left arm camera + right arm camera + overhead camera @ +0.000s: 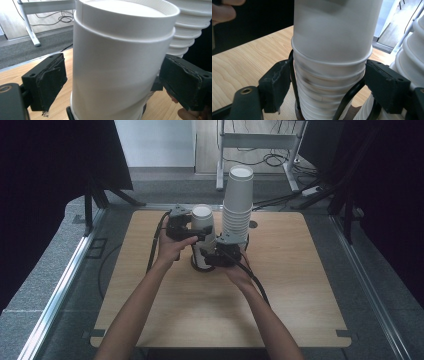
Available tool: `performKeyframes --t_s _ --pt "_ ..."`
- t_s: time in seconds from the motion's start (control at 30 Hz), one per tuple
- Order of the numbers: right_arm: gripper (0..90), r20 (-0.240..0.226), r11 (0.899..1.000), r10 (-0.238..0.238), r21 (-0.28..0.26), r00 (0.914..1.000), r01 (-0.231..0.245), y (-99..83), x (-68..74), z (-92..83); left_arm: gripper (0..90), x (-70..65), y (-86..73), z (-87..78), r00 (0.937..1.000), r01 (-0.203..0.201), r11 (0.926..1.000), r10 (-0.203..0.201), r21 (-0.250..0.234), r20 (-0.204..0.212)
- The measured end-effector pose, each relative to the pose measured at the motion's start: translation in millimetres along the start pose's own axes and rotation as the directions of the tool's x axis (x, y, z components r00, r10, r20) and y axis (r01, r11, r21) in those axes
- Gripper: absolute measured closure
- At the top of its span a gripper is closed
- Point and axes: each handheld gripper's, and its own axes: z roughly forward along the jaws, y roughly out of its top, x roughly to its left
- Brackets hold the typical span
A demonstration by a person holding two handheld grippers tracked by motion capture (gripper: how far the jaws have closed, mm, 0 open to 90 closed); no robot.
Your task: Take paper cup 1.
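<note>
I work at a light wooden table, forearms reaching in from my side. My left hand holds the left gripper up near the top of a short stack of white paper cups standing at the middle of the table. In the left gripper view its jaws stand apart on either side of the top cup; the left pad shows a clear gap from the cup wall, and I cannot tell whether the right pad touches it. The top cup rides a little raised out of the cup beneath it, two rims showing close together. That short stack sits in a black wire holder with a dark base, whose loops rise beside the lower cups. My right hand brings the right gripper in low on the same stack; in the right gripper view its jaws are open around the nested rims below the upper cup, neither pad plainly pressing them. Just beside, to the right and slightly farther from me, a much taller stack of white paper cups stands upright on the table.
</note>
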Motion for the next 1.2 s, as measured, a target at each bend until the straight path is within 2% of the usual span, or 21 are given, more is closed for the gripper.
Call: performKeyframes --t_s 0.17,0.3,0.5,0.7,0.73,0.9,1.2 --pt "23.6 0.023 1.000 -0.014 -0.007 0.9996 0.014 -0.9 1.4 0.9 6.5 0.1 1.9 5.3 0.9999 -0.012 0.9999 0.013 0.002 -0.003" --pt "24.1 0.020 1.000 0.003 -0.011 0.9998 -0.002 -0.8 1.1 1.0 6.0 1.3 3.4 11.0 0.9999 -0.016 0.9998 0.016 0.013 0.000" --pt "24.9 0.018 1.000 0.002 -0.011 0.9998 -0.002 -0.6 0.3 0.8 6.2 2.0 4.0 16.6 1.0000 0.004 0.9999 -0.004 0.010 -0.004" --pt "25.2 0.019 1.000 0.002 -0.015 0.9998 -0.001 -0.9 0.1 1.1 6.6 -0.9 0.2 24.2 0.9999 -0.011 0.9995 0.011 0.031 0.003" --pt "25.2 0.019 1.000 0.003 -0.015 0.9998 -0.003 -0.9 0.0 1.1 7.6 -1.3 -0.8 25.5 0.9998 -0.017 0.9993 0.017 0.034 -0.006" --pt "25.3 0.019 1.000 -0.003 -0.014 0.9998 0.004 -0.8 -0.2 1.2 11.1 0.0 -5.0 29.8 0.9997 -0.001 0.9993 0.002 0.038 -0.026" --pt "25.3 0.018 1.000 -0.006 -0.013 0.9998 0.006 -0.9 -0.5 1.0 10.2 1.0 -9.9 30.7 0.9998 -0.011 0.9985 0.012 0.054 -0.018"
